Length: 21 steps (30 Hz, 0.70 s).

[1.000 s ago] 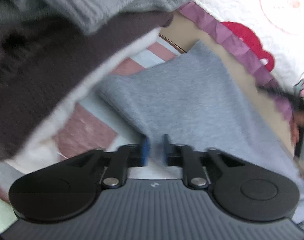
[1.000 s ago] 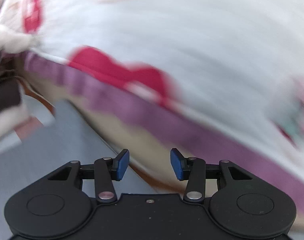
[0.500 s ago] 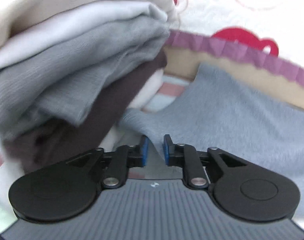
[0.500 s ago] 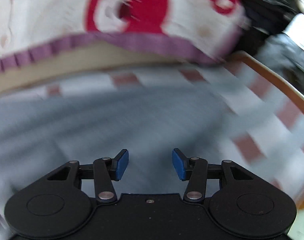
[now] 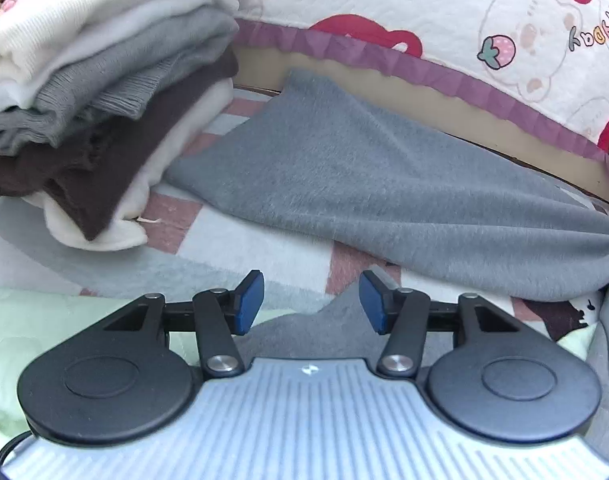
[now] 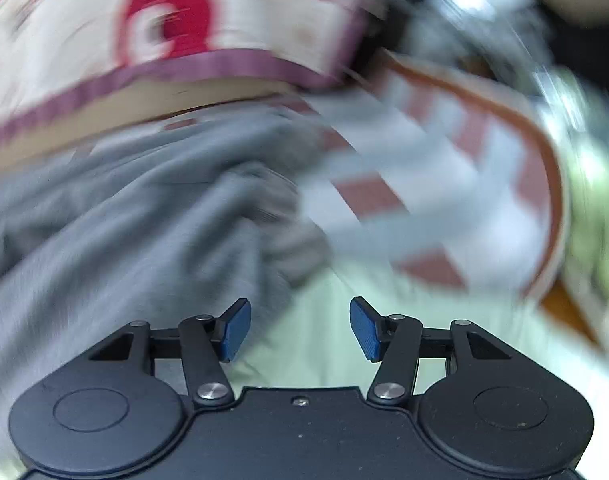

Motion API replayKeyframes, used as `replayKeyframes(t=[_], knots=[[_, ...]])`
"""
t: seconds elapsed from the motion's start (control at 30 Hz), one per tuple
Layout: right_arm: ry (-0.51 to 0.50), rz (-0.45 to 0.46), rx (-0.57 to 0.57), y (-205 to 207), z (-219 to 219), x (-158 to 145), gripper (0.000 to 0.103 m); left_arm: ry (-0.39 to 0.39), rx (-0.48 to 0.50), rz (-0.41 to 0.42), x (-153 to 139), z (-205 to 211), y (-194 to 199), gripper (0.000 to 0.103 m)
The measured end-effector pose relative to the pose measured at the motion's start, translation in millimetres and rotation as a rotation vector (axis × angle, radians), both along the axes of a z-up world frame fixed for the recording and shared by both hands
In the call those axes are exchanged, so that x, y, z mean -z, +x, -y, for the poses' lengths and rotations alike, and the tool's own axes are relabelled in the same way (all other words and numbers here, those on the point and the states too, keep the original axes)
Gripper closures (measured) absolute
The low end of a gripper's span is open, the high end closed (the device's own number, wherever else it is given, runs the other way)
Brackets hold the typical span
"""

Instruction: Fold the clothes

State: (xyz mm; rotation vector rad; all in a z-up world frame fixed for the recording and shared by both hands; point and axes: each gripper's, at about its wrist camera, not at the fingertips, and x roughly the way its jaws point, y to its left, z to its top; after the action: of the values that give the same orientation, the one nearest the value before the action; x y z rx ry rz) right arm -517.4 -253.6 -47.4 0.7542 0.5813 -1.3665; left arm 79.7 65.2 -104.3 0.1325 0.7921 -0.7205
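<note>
The left tongs (image 5: 310, 306), pinched on the grey garment (image 5: 384, 176) a second ago, now gape wide with it dropped flat on the checked blanket (image 5: 240, 252) beside the folded stack (image 5: 104, 80), while the right tongs (image 6: 297, 328), also wide, swing blurred over its bunched end, which suggests a regrip.

A garment (image 5: 384, 176) is lying spread on a blanket (image 5: 240, 256), running rightward. A stack of folded clothes (image 5: 104, 80) is sitting on the blanket just left of it. A quilt (image 5: 444, 20) is lying behind both, along the far edge.
</note>
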Motion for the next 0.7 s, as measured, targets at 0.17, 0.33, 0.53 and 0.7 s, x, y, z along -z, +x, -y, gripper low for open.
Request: replayKeyframes(t=[0.17, 0.33, 0.53, 0.7], knots=[[0.059, 0.401, 0.119, -36, 3, 25, 0.042, 0.180, -0.005, 0.040, -9, 16, -25, 0.051], [0.019, 0.496, 0.061, -31, 16, 34, 0.041, 0.195, 0.034, -0.050, -16, 36, -48, 0.047], [-0.004, 0.468, 0.038, -20, 28, 45, 0.037, 0.212, 0.082, -0.157, -23, 60, -75, 0.045], [-0.089, 0.205, -0.077, 9, 18, 48, 0.057, 0.257, 0.087, -0.107, -14, 83, -98, 0.045]])
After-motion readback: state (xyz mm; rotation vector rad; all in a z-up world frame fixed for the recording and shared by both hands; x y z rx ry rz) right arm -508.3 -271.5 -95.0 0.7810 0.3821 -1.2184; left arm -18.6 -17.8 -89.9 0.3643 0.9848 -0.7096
